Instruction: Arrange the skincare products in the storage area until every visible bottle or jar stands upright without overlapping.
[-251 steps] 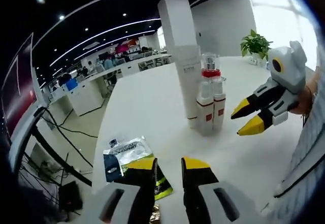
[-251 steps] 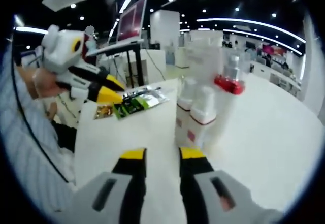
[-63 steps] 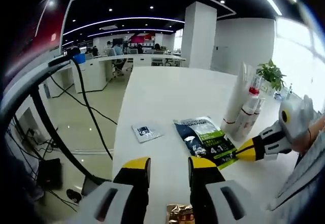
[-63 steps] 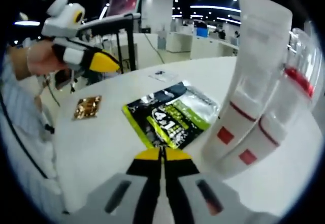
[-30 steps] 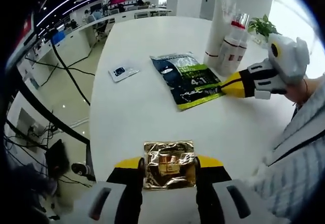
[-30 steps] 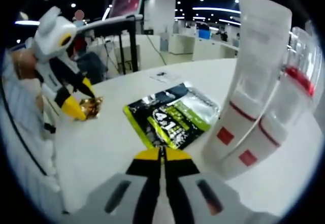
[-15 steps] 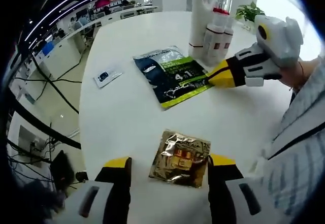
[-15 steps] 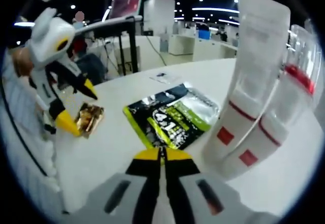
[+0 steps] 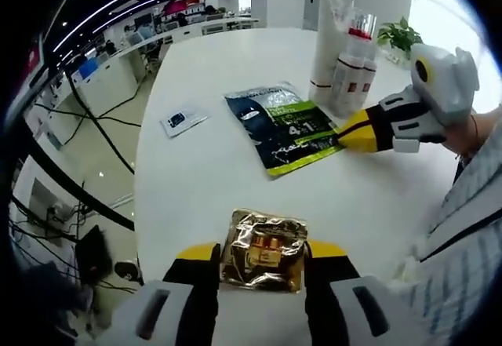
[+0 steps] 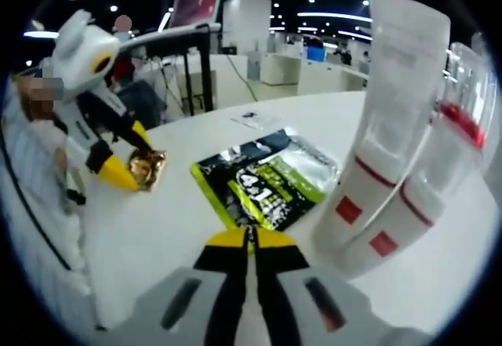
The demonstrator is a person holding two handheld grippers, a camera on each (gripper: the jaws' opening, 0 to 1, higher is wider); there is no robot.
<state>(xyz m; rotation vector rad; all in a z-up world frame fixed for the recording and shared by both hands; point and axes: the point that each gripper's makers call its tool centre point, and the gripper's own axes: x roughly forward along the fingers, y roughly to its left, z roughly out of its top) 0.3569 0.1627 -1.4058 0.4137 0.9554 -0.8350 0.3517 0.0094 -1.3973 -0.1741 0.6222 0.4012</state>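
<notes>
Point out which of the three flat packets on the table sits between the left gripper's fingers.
The gold foil sachet; the green-and-black pouch and small white sachet lie farther off.

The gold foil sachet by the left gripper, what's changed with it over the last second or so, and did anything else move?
The left gripper opened wide around the gold foil sachet half a second ago and has now closed back in, its jaws against the sachet's two sides. The right gripper stays shut on the edge of the green and black pouch. The white tube and red-banded bottles stand unmoved.
</notes>
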